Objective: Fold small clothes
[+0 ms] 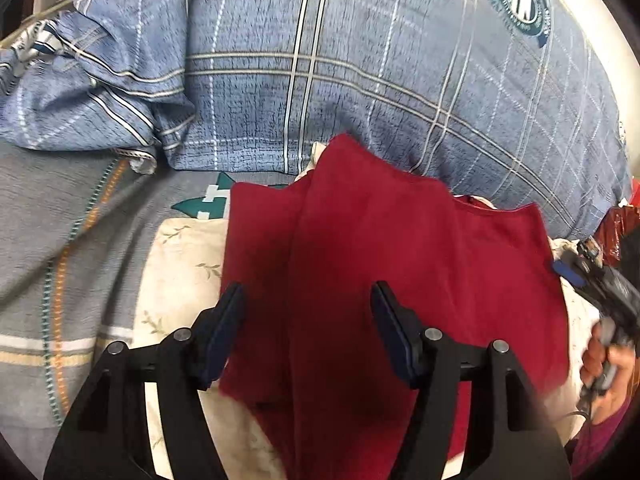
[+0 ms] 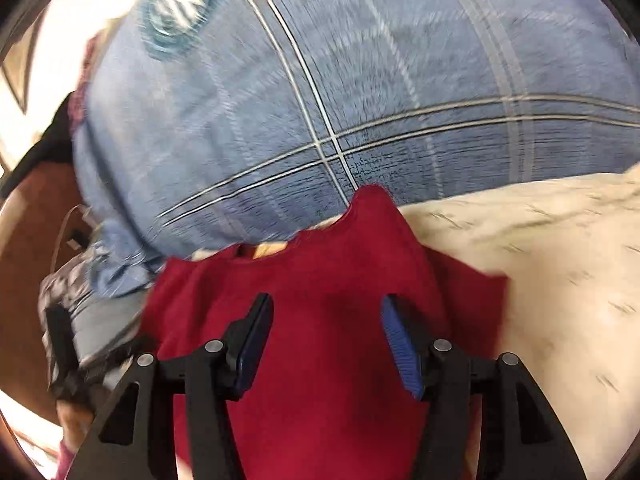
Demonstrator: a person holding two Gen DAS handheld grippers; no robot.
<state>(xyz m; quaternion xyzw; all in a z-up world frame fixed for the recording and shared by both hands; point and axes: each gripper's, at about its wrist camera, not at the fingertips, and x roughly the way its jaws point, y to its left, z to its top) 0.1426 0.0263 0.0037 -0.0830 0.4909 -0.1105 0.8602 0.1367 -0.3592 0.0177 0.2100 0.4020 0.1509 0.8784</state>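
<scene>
One red garment [image 1: 384, 264] lay on a cream floral cloth [image 1: 184, 264] spread over the bed, just in front of one large blue plaid pillow [image 1: 320, 72] at the far side. A second, crumpled blue plaid piece [image 1: 80, 92] sat to the far left. Two hand-held grippers were in play. The left hand-held gripper [image 1: 306, 328] hung over the near part of the garment, released, its two pads apart with nothing pinched between them. The right hand-held gripper [image 2: 326, 340] hovered over the same garment, its jaws also parted and gripping nothing. In the left wrist view one hand [image 1: 608, 364] showed at the right edge, holding the other tool.
</scene>
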